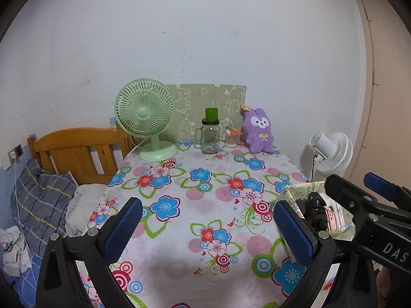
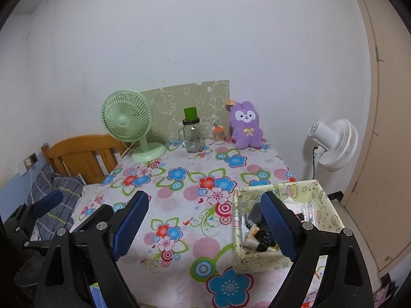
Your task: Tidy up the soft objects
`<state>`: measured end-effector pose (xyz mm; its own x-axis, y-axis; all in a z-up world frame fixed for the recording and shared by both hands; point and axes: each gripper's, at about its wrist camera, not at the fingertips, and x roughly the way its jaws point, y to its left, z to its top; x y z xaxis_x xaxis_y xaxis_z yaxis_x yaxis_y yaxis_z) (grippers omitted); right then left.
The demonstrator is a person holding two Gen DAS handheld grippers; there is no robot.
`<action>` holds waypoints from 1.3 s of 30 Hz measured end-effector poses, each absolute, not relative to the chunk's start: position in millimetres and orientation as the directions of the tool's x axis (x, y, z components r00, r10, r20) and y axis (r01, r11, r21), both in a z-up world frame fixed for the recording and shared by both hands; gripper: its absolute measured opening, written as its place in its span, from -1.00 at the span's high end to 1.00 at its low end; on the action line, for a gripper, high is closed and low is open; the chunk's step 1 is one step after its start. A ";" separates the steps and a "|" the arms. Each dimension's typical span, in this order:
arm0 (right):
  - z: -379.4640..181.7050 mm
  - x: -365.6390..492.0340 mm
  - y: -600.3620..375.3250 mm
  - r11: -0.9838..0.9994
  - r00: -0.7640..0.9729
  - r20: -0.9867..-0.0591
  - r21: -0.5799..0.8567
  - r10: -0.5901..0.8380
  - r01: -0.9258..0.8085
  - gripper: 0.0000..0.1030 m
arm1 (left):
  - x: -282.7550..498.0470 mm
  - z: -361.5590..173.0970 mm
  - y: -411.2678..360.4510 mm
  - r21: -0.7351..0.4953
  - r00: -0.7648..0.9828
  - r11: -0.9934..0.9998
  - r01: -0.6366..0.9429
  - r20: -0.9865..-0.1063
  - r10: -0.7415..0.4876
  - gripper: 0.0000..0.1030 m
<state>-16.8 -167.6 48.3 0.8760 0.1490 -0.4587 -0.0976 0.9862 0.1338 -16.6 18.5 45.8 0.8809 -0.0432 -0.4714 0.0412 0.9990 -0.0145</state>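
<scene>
The left tool (image 1: 205,227) hangs above the near part of the tabletop (image 1: 179,179), its 2 blue-padded fingers (image 1: 123,228) spread wide with nothing between them but the flowered cloth below; the right tool (image 2: 205,227) is likewise spread wide and holds nothing, its right finger (image 2: 278,227) in front of the open patterned box (image 2: 328,205) at the tabletop's near right edge. The box holds a jumble of small items, among them something black and some clear packets; what each one is I cannot tell. The purple plush bunny (image 2: 246,125) sits upright at the far right of the tabletop against the wall, a tag at its ear, well apart from both tools and from the box. Just left of it stands a small clear cup (image 2: 218,134), then a glass mug jar (image 2: 192,136) with a green cap, then a green desk fan (image 2: 128,125) at the far left; a patterned green board (image 2: 190,102) leans on the wall behind them. A white fan (image 2: 334,143) stands beyond the tabletop's right edge; a wooden headboard (image 2: 79,154) and a grey plaid pillow (image 1: 41,200) lie to the left.
</scene>
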 end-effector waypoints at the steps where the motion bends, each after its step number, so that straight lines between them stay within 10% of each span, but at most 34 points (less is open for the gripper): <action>1: 48.8 -17.5 -168.0 0.987 0.878 -0.457 0.131 0.146 -0.096 -0.77 | -17.9 46.1 19.4 -0.016 0.882 0.999 0.040 -0.469 -0.043 -0.99; 39: 50.3 -24.7 -173.1 0.988 0.889 -0.440 0.136 0.123 -0.069 -0.82 | -28.7 53.0 29.6 -0.024 0.897 1.000 0.001 -0.442 -0.011 -0.99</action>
